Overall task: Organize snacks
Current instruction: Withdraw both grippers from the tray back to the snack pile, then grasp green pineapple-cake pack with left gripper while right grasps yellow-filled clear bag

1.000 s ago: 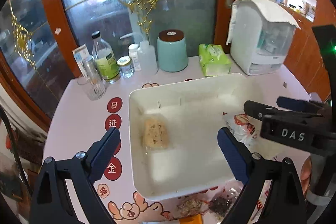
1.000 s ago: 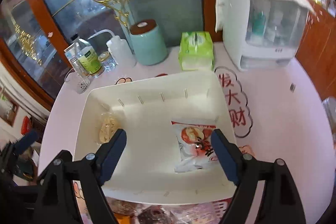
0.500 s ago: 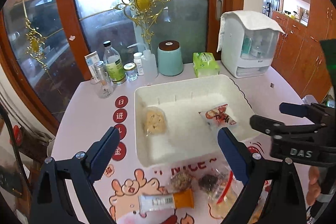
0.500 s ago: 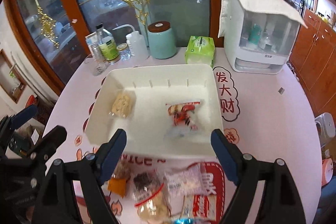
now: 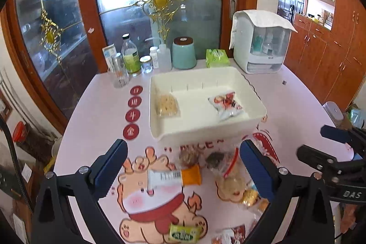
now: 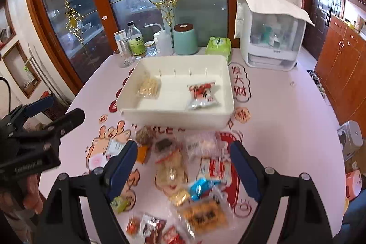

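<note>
1. Snacks in small wrappers point(image 6: 183, 175) lie in a loose heap on the pale pink cartoon-printed desk point(image 6: 286, 129), at 6 o'clock from the white rectangular plastic bin point(image 5: 201, 129).
2. Inside the bin, a clear pack of beige crackers point(image 5: 167, 104) lies at 9 o'clock and a red-and-white printed pouch point(image 5: 226, 104) at 3 o'clock, well apart.
3. An orange-and-white wrapped bar point(image 5: 173, 177) lies between the left tool's point(image 5: 183, 166) blue pads; nothing is gripped, and its jaws have just been opening wider.
4. Right tool point(image 6: 183, 164) hangs released above the heap, grasping nothing.
5. Beyond the bin, at 12 o'clock, stands a teal ceramic jar with a brown lid point(image 6: 185, 39).
</note>
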{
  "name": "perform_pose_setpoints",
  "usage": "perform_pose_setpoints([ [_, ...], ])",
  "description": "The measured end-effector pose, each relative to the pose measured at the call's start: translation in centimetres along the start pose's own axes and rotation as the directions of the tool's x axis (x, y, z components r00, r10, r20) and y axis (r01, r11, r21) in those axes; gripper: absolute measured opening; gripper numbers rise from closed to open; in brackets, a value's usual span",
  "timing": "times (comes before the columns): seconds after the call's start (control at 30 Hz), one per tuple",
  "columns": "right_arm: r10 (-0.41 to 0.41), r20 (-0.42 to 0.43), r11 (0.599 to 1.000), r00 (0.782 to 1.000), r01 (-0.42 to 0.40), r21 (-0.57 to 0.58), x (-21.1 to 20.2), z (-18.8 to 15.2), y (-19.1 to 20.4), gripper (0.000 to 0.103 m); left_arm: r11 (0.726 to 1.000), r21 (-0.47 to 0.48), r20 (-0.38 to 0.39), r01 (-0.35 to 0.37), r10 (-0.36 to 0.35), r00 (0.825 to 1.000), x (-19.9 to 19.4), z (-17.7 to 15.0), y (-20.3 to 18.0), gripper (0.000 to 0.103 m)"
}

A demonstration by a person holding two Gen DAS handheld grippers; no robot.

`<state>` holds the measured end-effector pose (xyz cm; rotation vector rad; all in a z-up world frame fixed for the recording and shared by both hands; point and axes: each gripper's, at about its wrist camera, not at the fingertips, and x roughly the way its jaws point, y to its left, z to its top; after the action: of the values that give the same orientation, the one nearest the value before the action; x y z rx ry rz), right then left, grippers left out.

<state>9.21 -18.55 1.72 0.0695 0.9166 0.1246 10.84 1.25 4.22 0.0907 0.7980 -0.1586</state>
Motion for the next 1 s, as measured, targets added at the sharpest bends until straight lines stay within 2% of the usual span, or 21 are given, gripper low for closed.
perform_pose_setpoints([
  [0.3,0.002,-0.017,0.998,1.000,-0.001,0.061,-1.5,-5.0,-1.7,0.083,1.000,-0.030,-0.055,-0.006,0.004,0.998,-0.1,-4.7,-0.2,0.098],
  [0.5,-0.018,-0.108,0.996,0.994,0.027,0.085,1.2,-8.5,-3.6,0.083,1.000,-0.013,-0.143,0.014,-0.016,0.990,2.5,-9.3,0.0,0.098],
  [0.67,0.027,-0.211,0.986,0.977,0.009,0.167,4.2,-11.3,-5.8,0.083,1.000,0.001,-0.225,0.004,-0.004,0.974,5.1,-13.5,0.8,0.098],
  [0.83,0.076,-0.284,0.951,0.956,0.017,0.310,7.0,-13.5,-7.3,0.083,0.998,-0.058,-0.325,-0.013,-0.006,0.946,8.1,-16.8,2.4,0.098],
  [0.93,0.102,-0.311,0.913,0.945,0.035,0.406,8.5,-14.2,-7.6,0.083,0.995,-0.098,-0.363,-0.017,-0.020,0.932,9.4,-17.8,3.2,0.098],
  [1.0,0.111,-0.326,0.885,0.939,0.055,0.462,9.2,-14.5,-7.9,0.087,0.993,-0.116,-0.379,-0.016,-0.029,0.925,10.1,-18.2,3.5,0.098],
])
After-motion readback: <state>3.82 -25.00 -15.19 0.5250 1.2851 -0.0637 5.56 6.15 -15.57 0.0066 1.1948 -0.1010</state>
